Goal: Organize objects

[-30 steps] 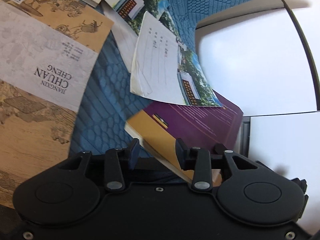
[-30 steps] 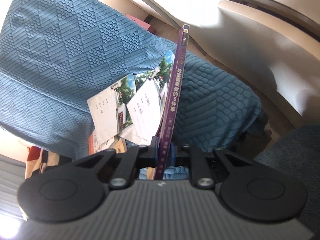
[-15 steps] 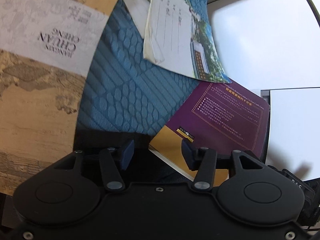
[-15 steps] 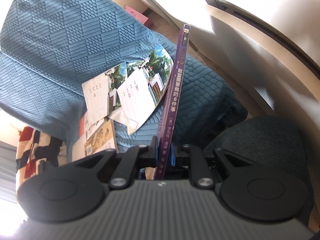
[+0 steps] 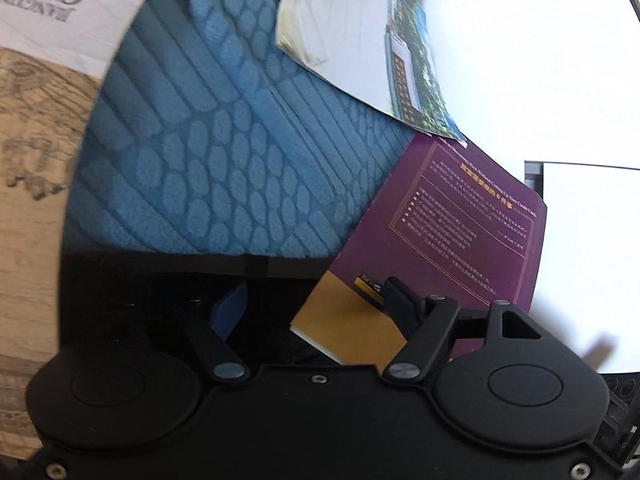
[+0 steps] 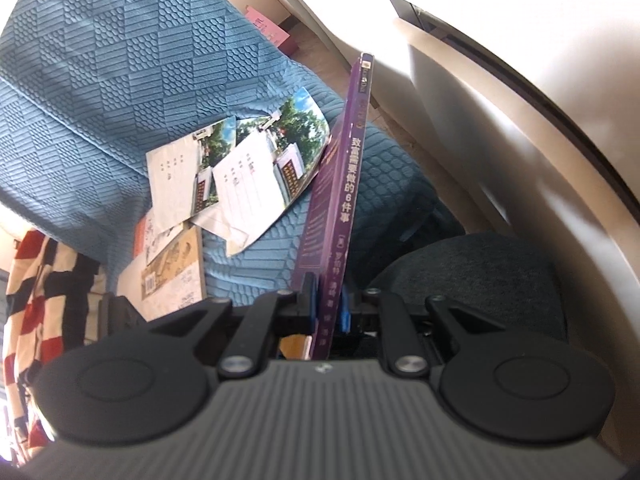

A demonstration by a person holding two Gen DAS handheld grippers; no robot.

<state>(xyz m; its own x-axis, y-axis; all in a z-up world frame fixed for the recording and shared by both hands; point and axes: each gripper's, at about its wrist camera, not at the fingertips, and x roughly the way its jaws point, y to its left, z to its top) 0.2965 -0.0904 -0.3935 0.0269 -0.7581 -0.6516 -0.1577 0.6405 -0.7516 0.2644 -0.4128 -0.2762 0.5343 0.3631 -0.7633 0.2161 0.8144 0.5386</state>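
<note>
A purple book stands on edge, spine toward the camera, with my right gripper shut on its lower end. In the left wrist view the same purple book shows its back cover and a yellow corner. That corner lies between the fingers of my left gripper. The left jaws are opening and stand wide, and neither pad presses on the book. A few photo brochures lie loose on the blue quilted cover, one brochure just beyond the book.
A large brown illustrated book lies at the left on the blue cover. White furniture panels close off the right. A dark grey cushion sits at lower right, a red, black and white checked cloth at far left.
The left jaws have spread much wider and the left gripper has dropped closer to the blue cover. The right gripper has swung slightly, still gripping the purple book.
</note>
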